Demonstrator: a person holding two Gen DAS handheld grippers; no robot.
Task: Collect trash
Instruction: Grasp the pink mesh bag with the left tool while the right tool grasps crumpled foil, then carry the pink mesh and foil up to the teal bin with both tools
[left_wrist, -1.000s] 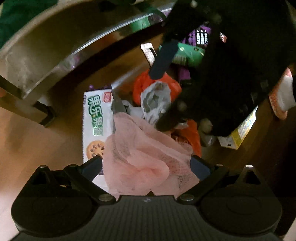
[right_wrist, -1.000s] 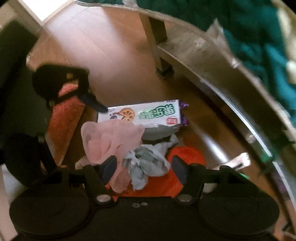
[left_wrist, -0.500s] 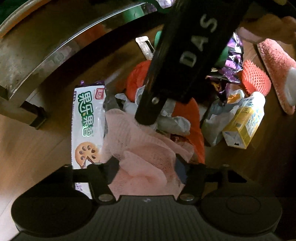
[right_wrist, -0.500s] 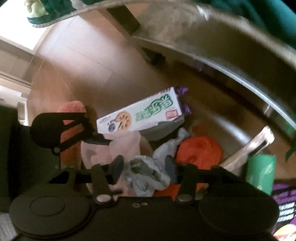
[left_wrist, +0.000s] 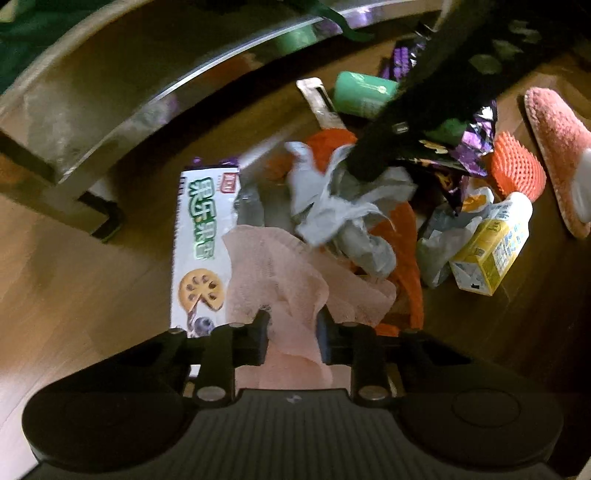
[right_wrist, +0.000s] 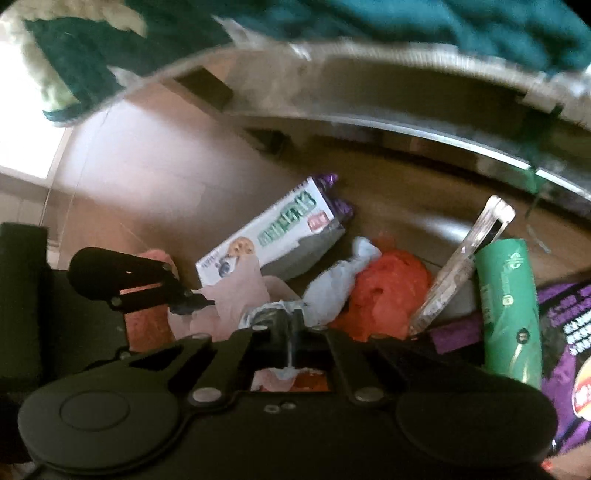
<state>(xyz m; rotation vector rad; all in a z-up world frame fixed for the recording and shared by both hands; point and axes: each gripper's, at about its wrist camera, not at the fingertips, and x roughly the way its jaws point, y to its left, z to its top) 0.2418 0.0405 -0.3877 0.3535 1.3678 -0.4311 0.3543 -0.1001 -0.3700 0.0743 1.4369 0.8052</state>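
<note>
Trash pile sits on the wood floor (left_wrist: 74, 266) next to a low metal-edged table (left_wrist: 110, 110), and a fair bit of it is buried. The left gripper (left_wrist: 291, 332) has just been closing and its jaws are pinched on the pink mesh wrap (left_wrist: 280, 280), which covers the bottom corner of the white biscuit box (left_wrist: 199, 236). The right gripper (right_wrist: 291, 328) has just been closing too, jaws clamped tight on the crumpled grey plastic bag (right_wrist: 332, 284) (its fingertips are swallowed by the plastic, so the exact contact is hard to see).

The left wrist view alone shows the yellow drink carton (left_wrist: 491, 254), an orange mesh sleeve (left_wrist: 517, 170) and a pink slipper (left_wrist: 557, 147); the right gripper's arm cuts across it and hides part of the purple wrappers (left_wrist: 472, 144). The right wrist view gives a better look at the green tube (right_wrist: 509, 306), the clear packet (right_wrist: 465, 266) and the orange bag (right_wrist: 384, 291), plus teal fabric (right_wrist: 406, 18) on top of the table, blurry.
</note>
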